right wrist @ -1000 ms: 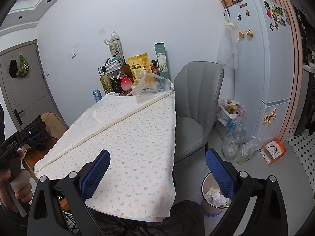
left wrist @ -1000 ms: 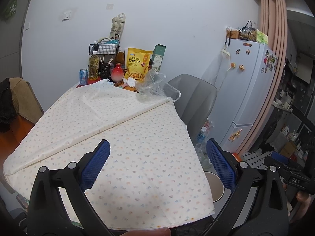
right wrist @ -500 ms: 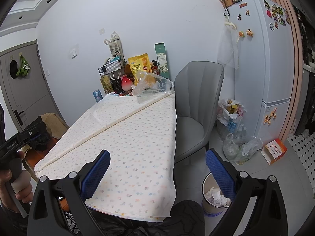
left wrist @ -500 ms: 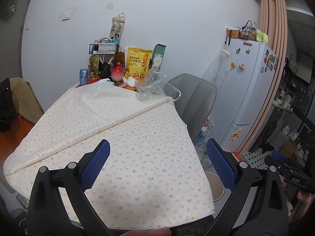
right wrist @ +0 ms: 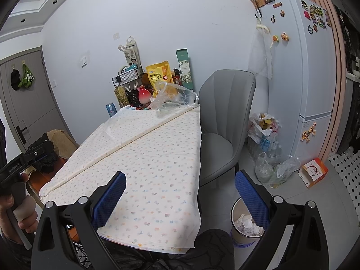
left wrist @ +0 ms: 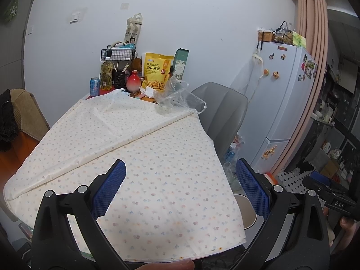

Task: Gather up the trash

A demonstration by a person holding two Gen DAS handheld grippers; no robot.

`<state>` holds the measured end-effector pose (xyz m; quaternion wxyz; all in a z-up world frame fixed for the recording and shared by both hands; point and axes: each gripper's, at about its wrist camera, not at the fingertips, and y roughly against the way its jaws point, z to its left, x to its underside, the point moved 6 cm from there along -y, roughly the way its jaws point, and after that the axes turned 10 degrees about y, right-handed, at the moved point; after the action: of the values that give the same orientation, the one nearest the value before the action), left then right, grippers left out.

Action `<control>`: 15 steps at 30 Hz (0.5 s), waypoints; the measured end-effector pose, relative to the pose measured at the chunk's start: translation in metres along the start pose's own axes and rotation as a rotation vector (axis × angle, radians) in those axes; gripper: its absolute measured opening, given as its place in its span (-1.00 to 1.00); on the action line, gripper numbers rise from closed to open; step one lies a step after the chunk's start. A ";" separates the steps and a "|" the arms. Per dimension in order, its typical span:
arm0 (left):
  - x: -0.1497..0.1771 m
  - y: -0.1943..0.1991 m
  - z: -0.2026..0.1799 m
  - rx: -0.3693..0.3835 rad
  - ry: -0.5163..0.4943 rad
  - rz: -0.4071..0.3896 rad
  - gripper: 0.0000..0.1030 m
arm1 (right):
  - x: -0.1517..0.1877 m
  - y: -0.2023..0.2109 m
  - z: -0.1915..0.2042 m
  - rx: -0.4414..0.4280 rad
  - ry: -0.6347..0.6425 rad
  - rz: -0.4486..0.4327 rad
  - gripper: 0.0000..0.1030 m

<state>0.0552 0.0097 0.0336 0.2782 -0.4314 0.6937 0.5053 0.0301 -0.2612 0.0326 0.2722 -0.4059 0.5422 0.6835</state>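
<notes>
A crumpled clear plastic bag lies at the far end of the table with the floral cloth; it also shows in the right wrist view. A crumpled white paper lies beside it. A small bin with paper trash stands on the floor right of the table, its rim visible in the left wrist view. My left gripper is open and empty above the table's near end. My right gripper is open and empty above the table's near right corner.
A yellow snack bag, a red vase, an oil bottle, a can and a wire basket crowd the table's far end. A grey chair stands on the right. Trash bags and a fridge stand beyond it.
</notes>
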 end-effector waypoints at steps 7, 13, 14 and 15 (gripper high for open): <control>0.003 -0.003 0.000 -0.006 -0.013 0.007 0.88 | 0.001 -0.001 0.001 0.000 -0.002 0.003 0.85; 0.002 -0.002 -0.001 -0.005 -0.016 0.010 0.88 | 0.001 -0.001 0.001 0.000 -0.002 0.003 0.85; 0.002 -0.003 0.000 -0.005 -0.016 0.011 0.88 | 0.001 -0.001 0.001 0.000 -0.002 0.003 0.85; 0.002 -0.003 0.000 -0.004 -0.015 0.013 0.88 | 0.001 -0.001 0.001 0.000 -0.002 0.002 0.85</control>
<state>0.0573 0.0086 0.0310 0.2792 -0.4235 0.6934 0.5117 0.0299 -0.2603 0.0313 0.2718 -0.4046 0.5423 0.6843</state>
